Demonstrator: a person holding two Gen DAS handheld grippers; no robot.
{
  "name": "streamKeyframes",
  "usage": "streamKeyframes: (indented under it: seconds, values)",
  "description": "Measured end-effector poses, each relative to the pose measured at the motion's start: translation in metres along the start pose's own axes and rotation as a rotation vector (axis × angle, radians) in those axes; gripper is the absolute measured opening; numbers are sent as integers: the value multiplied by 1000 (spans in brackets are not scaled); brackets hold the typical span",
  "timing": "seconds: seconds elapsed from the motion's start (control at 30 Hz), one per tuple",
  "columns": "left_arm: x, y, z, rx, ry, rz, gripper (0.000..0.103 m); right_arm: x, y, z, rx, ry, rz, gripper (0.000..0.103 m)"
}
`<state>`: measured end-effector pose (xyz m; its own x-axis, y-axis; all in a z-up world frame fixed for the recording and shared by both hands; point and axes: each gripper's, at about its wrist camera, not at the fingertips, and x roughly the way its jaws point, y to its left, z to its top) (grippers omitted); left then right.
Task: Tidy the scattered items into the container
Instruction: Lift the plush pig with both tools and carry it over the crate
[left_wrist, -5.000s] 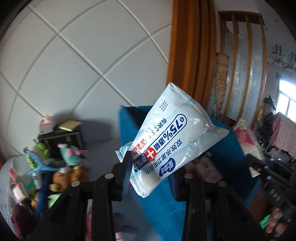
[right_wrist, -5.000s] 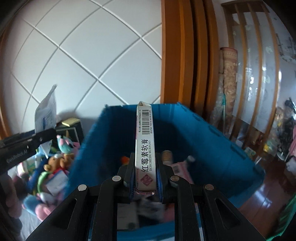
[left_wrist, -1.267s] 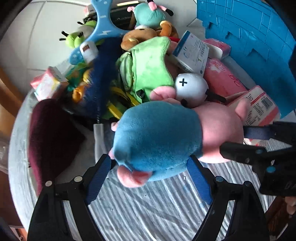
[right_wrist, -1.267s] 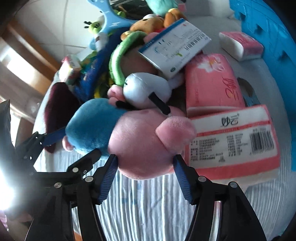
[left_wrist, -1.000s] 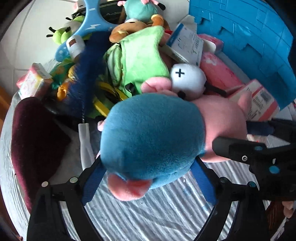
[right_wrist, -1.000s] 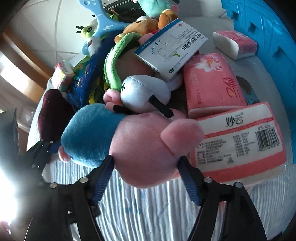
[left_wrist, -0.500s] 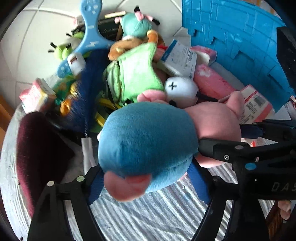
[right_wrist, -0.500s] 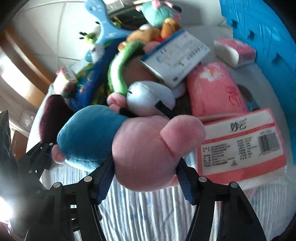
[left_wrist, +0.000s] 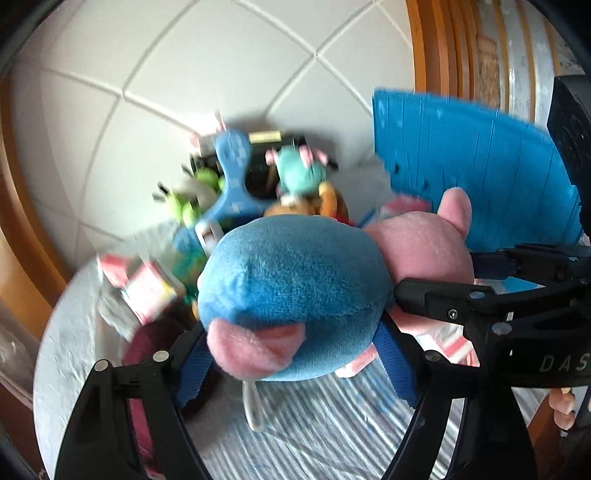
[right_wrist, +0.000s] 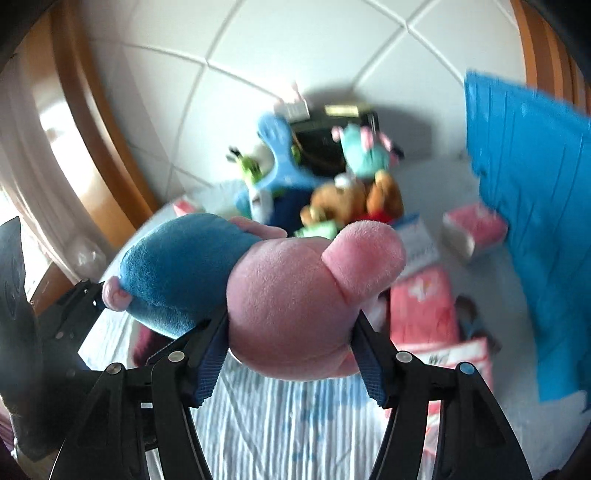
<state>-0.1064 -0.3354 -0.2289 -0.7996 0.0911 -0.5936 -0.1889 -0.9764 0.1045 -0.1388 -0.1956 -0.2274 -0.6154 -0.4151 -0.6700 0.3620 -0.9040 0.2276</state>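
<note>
A wall of large white tiles (left_wrist: 207, 74) set on the diagonal, with pale grout lines, fills the background. Orange-brown wooden door frames (right_wrist: 96, 140) curve along both edges of it. Below lies a white ribbed cloth surface with faint blue marks (right_wrist: 295, 424), lit by daylight from the left.

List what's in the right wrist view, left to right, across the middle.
Left gripper → blue half of the plush toy → pink half of the plush toy → pink tissue pack → blue container.
</note>
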Motion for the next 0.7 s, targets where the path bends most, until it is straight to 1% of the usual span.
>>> streamKeyframes:
  seconds: [0.1, 0.2, 0.4, 0.5, 0.57, 0.7]
  values:
    - [-19, 0, 18, 12, -67, 8, 81, -23, 7, 16, -20, -68, -7, 62]
    - [-32, -1, 37, 24, -118, 1, 81, -41, 10, 30, -29, -125, -30, 62]
    - [-46, -19, 73, 33, -208, -49, 81, -78, -1, 50, -32, -223, -110, 62]
    - [-52, -39, 91, 40, -248, -77, 81, -100, -18, 56, -30, -271, -142, 62]
    - [-56, -59, 106, 50, -272, -93, 81, -115, -33, 61, -27, -300, -155, 62]
    - [-56, -110, 138, 80, -316, -106, 81, -143, -79, 74, -20, -354, -175, 62]
